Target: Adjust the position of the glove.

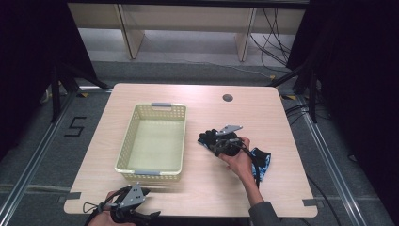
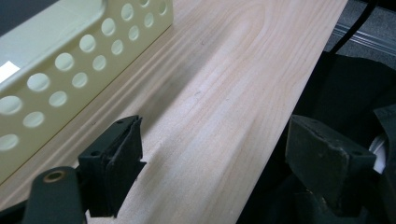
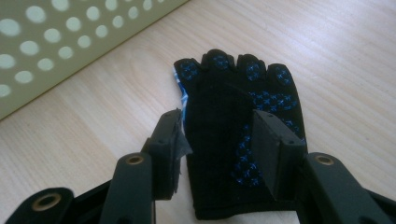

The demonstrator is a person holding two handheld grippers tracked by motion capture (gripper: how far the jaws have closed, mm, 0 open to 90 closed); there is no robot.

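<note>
– Fingers [image 3: 170, 140] of the right gripper [image 3: 219, 154]: spread or pinching?
– Spread, straddling the black glove [image 3: 233, 121] without closing on it. Left gripper [image 2: 205, 172] gapes too, over the table's near edge at seven o'clock.
– Surface and room?
– Pale wooden table [image 1: 263, 113], grey floor [image 1: 329, 155] around, dark curtains beyond.
– Hand pose?
– Right hand [image 1: 240, 157] reaches in from five o'clock.
– Glove's direction?
– Long axis lies flat, fingertips toward ten o'clock, near the cream basket [image 1: 153, 139].

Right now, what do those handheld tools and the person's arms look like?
Both tongs are black, each with two blocky jaws on arms with brass-coloured rivets. The left tongs and right tongs each carry a grey three-cornered plate on top, and black cables trail from them. A grey sleeve covers the right forearm.
</note>
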